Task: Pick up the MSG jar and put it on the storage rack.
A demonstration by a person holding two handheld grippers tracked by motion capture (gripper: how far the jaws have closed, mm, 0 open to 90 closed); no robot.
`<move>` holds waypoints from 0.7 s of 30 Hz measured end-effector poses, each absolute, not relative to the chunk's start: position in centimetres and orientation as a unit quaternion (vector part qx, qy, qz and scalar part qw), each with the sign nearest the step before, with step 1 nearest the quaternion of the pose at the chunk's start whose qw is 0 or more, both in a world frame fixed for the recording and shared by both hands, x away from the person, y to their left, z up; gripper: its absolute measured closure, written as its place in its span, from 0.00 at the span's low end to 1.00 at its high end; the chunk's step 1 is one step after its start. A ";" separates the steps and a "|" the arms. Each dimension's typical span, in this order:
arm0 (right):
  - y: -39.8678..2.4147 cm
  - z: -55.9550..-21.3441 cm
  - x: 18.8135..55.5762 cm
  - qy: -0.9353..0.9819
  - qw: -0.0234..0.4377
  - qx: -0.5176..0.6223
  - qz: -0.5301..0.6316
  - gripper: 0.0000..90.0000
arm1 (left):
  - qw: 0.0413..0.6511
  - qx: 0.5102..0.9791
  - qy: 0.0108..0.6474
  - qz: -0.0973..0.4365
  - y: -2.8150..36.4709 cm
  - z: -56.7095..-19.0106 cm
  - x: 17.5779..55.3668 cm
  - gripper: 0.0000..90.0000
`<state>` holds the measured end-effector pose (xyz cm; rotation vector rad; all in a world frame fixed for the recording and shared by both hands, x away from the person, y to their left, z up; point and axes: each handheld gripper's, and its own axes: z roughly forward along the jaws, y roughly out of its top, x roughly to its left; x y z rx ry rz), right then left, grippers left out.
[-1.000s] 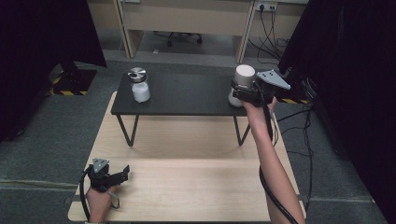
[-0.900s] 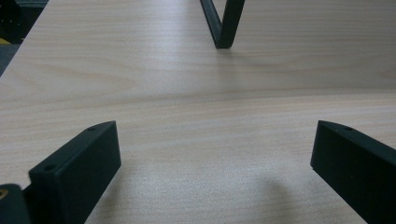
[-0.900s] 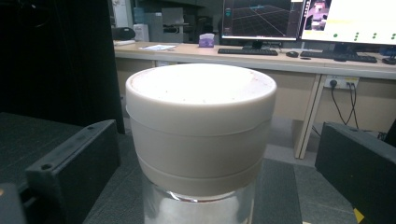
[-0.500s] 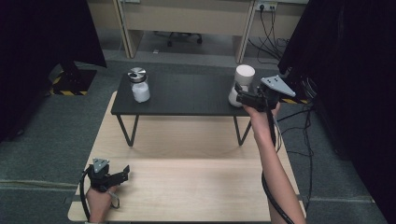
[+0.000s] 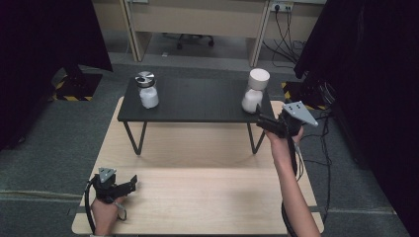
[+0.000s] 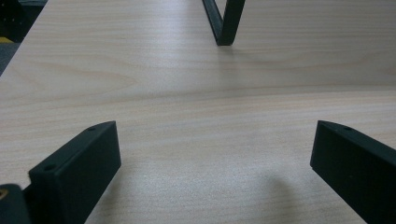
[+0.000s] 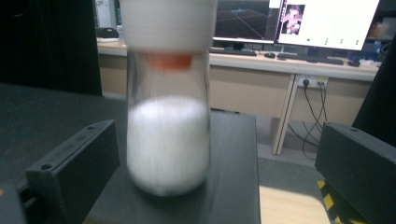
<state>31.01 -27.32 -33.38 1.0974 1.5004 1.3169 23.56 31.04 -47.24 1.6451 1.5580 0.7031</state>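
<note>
A glass jar [image 5: 254, 92] with a wide white lid, half full of white powder, stands upright at the right end of the low black table [image 5: 197, 101]. My right gripper [image 5: 262, 121] hovers open just in front of that end. In the right gripper view the jar [image 7: 168, 140] stands just beyond the open jaws, untouched by my right gripper [image 7: 217, 140]. A second jar [image 5: 147, 92], with a metal lid, stands at the black table's left end. My left gripper [image 5: 129, 183] rests open on the wooden table [image 5: 207, 192], and the left gripper [image 6: 215, 140] has bare wood between its jaws.
The black table stands on thin legs [image 6: 224, 23] on the far half of the wooden table. Cables [image 5: 316, 148] trail off the right side. Desks and monitors [image 7: 327, 23] lie beyond, dark curtains [image 5: 375, 74] on both sides.
My right gripper has drawn back from the white-lidded jar toward the person, off the black table's edge. The jar has stayed in place. The left gripper has not moved.
</note>
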 end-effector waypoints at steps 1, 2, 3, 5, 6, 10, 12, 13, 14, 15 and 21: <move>-27.4 -33.7 30.8 0.598 0.417 0.440 0.524 0.00 | 0.375 0.643 0.609 0.275 31.0 -47.2 23.6 0.01; -27.6 -34.0 30.7 0.599 0.415 0.443 0.522 0.00 | 0.375 0.643 0.609 0.275 31.0 -47.2 23.6 0.01; -27.7 -34.2 30.5 0.600 0.413 0.446 0.520 0.00 | 0.374 0.643 0.610 0.275 31.0 -47.2 23.6 0.01; -27.8 -34.7 30.2 0.597 0.412 0.451 0.520 0.00 | 0.374 0.643 0.610 0.274 31.0 -47.2 23.6 0.01; -27.9 -35.0 30.1 0.595 0.411 0.453 0.520 0.00 | 0.374 0.642 0.611 0.273 31.1 -47.2 23.6 0.01; -28.3 -35.9 29.4 0.591 0.411 0.459 0.521 0.00 | 0.375 0.641 0.612 0.271 31.2 -47.2 23.6 0.01; -28.5 -36.4 29.1 0.590 0.410 0.460 0.522 0.00 | 0.377 0.639 0.614 0.270 31.2 -47.2 23.6 0.01; -28.6 -36.7 28.9 0.590 0.410 0.460 0.521 0.00 | 0.378 0.638 0.614 0.269 31.3 -47.2 23.6 0.01; -28.7 -36.9 28.7 0.590 0.409 0.462 0.521 0.00 | 0.379 0.637 0.615 0.268 31.3 -47.2 23.6 0.01; -28.8 -37.2 28.6 0.591 0.409 0.462 0.520 0.00 | 0.380 0.637 0.615 0.268 31.4 -47.2 23.6 0.01; -29.4 -39.0 27.4 0.588 0.412 0.471 0.513 0.00 | 0.379 0.638 0.614 0.268 31.3 -47.2 23.6 0.01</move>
